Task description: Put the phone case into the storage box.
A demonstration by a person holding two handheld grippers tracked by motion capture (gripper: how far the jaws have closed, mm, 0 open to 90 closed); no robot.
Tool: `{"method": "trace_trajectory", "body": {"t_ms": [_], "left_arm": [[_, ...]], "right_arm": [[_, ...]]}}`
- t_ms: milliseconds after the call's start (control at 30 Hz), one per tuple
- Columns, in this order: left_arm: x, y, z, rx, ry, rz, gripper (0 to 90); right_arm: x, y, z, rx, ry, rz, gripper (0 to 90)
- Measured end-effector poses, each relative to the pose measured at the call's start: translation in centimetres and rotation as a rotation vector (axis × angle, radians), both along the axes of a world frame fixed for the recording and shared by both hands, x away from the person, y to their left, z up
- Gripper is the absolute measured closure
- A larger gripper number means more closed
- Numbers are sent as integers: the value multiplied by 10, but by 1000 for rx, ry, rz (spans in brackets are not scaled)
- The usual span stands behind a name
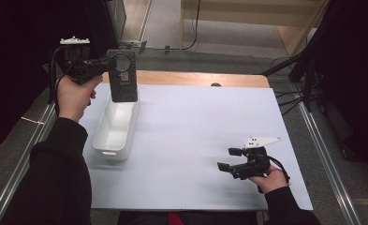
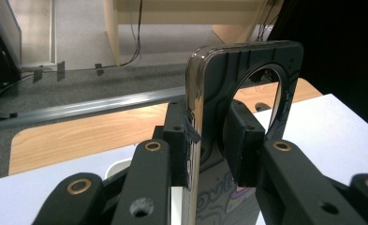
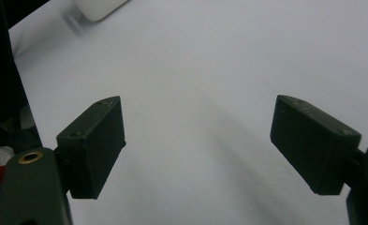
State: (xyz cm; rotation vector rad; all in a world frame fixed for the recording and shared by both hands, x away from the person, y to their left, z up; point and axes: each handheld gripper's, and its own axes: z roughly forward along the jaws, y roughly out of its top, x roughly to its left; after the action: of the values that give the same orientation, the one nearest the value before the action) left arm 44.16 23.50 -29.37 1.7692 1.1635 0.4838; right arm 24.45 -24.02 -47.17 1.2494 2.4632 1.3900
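High view: left gripper (image 1: pixel 107 68) pinches a dark phone case (image 1: pixel 122 76), held upright above the far end of the white bin (image 1: pixel 125 132) at table left. What shows of the bin's inside looks empty. Right gripper (image 1: pixel 228 158) rests near right.

Left gripper view: pads clamp the phone case (image 2: pixel 238 93) edge-on; a thin grip, so it could twist, slip, and miss the bin.

Right gripper view: jaws spread, empty, over the white table (image 3: pixel 209 70).

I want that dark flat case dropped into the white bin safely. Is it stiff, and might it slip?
Probably stiff: the case stands upright, unbent, in the left gripper. Its glossy edge suggests it may slip. Thin with a cutout, so likely light.
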Motion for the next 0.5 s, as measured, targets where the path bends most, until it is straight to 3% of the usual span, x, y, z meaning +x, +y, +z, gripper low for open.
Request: {"method": "trace_trajectory", "body": {"t_ms": [500], "left_arm": [[23, 1, -10, -4, 3, 2, 718]], "right_arm": [[-6, -9, 0, 19, -21, -23, 171]]}}
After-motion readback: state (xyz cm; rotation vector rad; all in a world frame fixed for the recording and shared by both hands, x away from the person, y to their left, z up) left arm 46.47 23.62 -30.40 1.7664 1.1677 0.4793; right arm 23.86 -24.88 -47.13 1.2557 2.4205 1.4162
